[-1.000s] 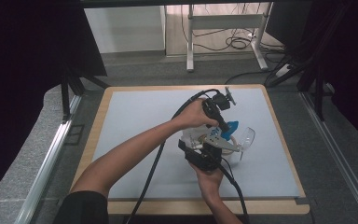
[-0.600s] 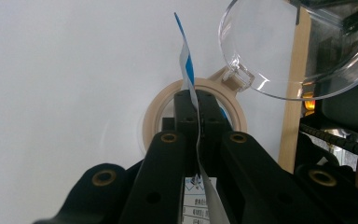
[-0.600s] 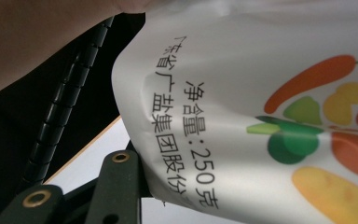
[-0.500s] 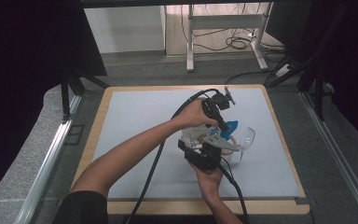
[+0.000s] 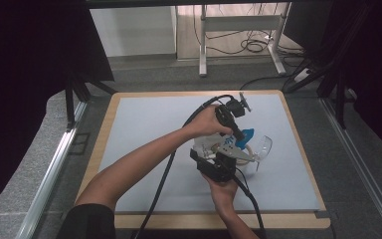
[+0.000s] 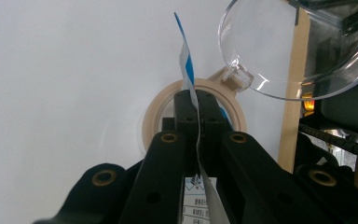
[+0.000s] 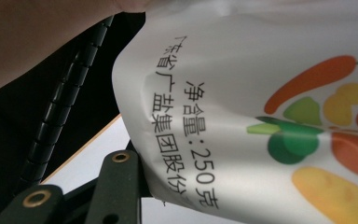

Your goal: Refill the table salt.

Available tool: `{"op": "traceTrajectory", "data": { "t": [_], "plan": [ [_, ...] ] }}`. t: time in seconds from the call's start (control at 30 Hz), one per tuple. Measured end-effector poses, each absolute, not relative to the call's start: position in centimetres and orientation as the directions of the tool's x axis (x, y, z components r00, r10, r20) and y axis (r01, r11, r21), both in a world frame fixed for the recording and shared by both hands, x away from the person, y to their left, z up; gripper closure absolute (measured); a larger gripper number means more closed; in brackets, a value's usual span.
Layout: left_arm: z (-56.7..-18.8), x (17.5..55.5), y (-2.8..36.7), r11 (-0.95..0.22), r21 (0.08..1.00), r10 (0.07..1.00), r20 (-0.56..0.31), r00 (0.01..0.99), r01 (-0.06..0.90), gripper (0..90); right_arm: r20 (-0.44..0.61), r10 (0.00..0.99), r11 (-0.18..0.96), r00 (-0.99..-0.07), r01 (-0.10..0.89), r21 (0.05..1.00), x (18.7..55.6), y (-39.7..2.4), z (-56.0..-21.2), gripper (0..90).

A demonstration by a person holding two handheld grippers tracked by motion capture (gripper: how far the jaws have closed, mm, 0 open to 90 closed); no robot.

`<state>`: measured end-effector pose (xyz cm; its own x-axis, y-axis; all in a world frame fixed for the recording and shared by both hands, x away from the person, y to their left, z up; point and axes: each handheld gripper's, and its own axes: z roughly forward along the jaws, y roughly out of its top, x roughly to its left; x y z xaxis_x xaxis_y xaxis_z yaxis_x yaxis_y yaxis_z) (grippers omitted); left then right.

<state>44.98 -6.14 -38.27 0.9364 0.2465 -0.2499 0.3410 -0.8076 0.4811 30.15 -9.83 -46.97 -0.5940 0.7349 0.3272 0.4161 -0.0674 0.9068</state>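
white printed plastic pouch (image 7: 261, 116): cut off by top, right and bottom edges in right gripper view, printed text partly unreadable | right gripper's second finger: hidden behind pouch | round beige tape roll (image 6: 158, 109): lower half hidden behind left gripper's black fingers (image 6: 186, 112) | clear plastic cup (image 6: 298, 46): cut off at top edge

Lab: curtained test table (image 5: 129, 107)
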Motion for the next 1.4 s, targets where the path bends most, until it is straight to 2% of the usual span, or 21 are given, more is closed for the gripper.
{"op": "traceTrajectory", "data": {
  "t": [0.23,0.33,0.57,1.4],
  "plan": [
    [-38.04,44.98,-6.12,-0.809,0.478,0.249,-0.25,0.936,0.343,89.9,0.334,0.733,-0.078,-0.593,0.415,0.907,30.04,-9.79,-46.85,58.5],
    [-38.09,44.99,-6.16,-0.814,0.471,0.248,-0.246,0.937,0.339,89.8,0.381,0.711,-0.112,-0.591,0.44,0.891,29.95,-9.96,-46.67,58.5],
    [-38.05,44.94,-6.26,-0.811,0.478,0.245,-0.246,0.938,0.337,89.9,0.347,0.728,-0.089,-0.591,0.42,0.903,29.96,-9.93,-46.7,58.5],
    [-38.09,44.94,-6.24,-0.813,0.476,0.244,-0.247,0.938,0.336,89.9,0.337,0.733,-0.082,-0.591,0.415,0.906,30.1,-9.79,-46.81,58.5]
  ]
}}
